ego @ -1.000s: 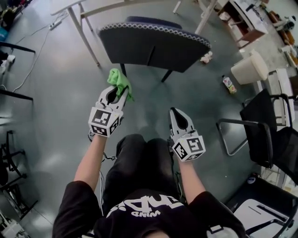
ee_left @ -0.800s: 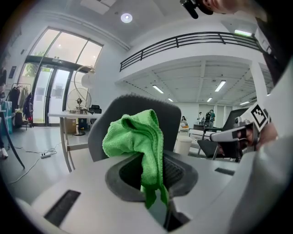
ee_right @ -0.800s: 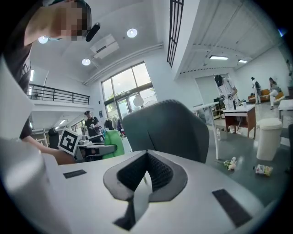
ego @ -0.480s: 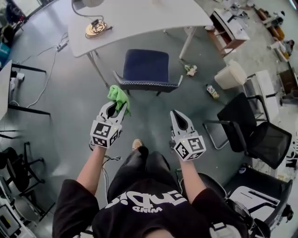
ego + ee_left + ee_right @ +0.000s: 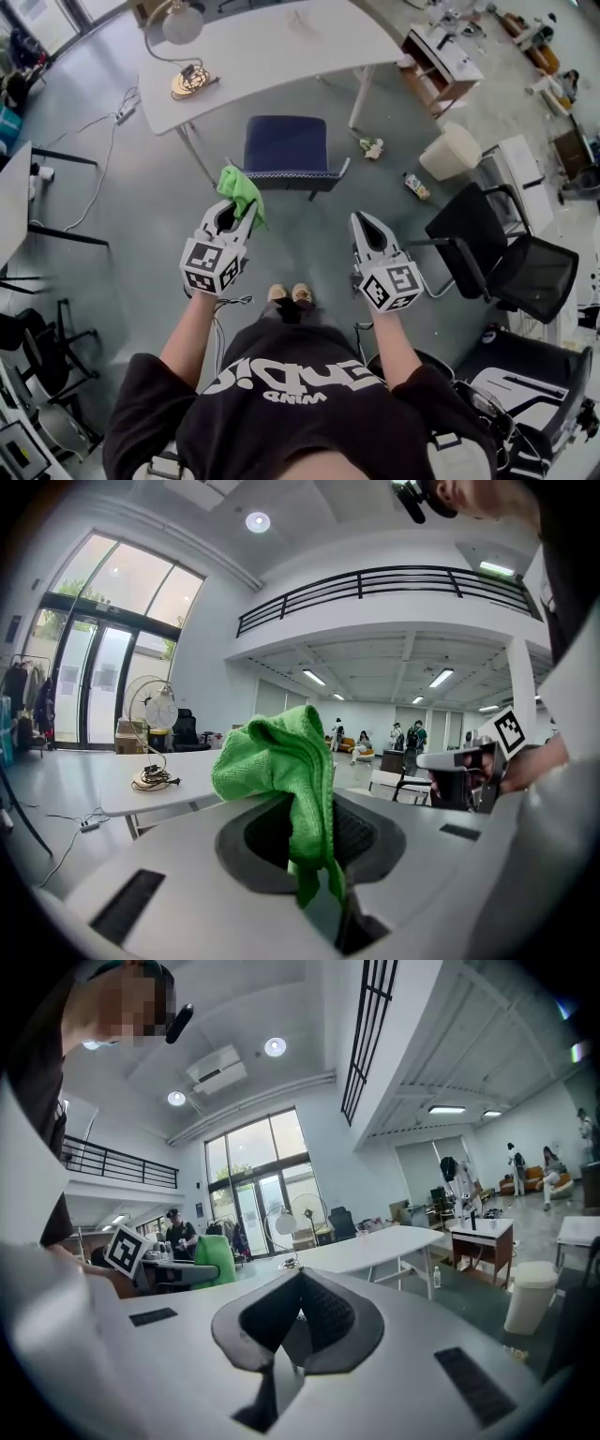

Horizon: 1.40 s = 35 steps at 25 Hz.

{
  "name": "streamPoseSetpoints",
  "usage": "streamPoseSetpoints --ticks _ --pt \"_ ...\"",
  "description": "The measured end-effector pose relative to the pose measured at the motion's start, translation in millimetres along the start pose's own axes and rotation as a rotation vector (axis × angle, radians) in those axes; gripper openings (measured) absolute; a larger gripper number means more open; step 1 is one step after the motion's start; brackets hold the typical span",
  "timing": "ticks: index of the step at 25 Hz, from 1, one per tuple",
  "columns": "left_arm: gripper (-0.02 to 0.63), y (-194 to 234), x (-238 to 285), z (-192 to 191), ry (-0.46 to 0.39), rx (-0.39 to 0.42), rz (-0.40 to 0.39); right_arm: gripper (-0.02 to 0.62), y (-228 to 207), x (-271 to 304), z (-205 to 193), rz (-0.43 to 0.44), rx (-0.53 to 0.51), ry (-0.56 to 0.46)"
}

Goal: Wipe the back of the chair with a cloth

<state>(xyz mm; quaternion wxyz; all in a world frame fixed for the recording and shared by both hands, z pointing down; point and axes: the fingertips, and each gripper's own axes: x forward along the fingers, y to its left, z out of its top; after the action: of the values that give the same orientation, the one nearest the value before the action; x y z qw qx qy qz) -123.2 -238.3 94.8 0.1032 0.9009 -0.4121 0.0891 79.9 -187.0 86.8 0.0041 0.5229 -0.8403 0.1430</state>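
Head view: grey floor (image 5: 131, 253), chair (image 5: 284, 142), white table (image 5: 272, 47).

The left forearm (image 5: 191, 328) and the right forearm (image 5: 393, 345) reach forward side by side, apart. Both tongs point to the far side. The left tongs (image 5: 236, 210) are closed on a cloth (image 5: 240, 187). The right tongs (image 5: 365, 225) are closed together and hold nothing.

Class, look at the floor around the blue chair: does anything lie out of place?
Yes: right of the chair, a bottle lies on its side and a crumpled scrap sits on the floor.
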Motion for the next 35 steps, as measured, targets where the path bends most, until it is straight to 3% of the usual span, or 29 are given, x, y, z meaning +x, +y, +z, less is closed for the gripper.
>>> streamPoseSetpoints --ticks 9,22,35 --pt "0.064 -23 -32 17 -0.042 -0.006 0.028 -0.003 -9 -32 3 -0.020 0.032 -0.048" --pt "0.064 -24 -50 -10 -0.104 -0.008 0.100 -0.003 2 -27 -17 0.010 -0.038 -0.060" --pt "0.064 -42 -48 -6 -0.121 -0.006 0.076 -0.003 7 -27 -21 0.018 -0.048 -0.063"
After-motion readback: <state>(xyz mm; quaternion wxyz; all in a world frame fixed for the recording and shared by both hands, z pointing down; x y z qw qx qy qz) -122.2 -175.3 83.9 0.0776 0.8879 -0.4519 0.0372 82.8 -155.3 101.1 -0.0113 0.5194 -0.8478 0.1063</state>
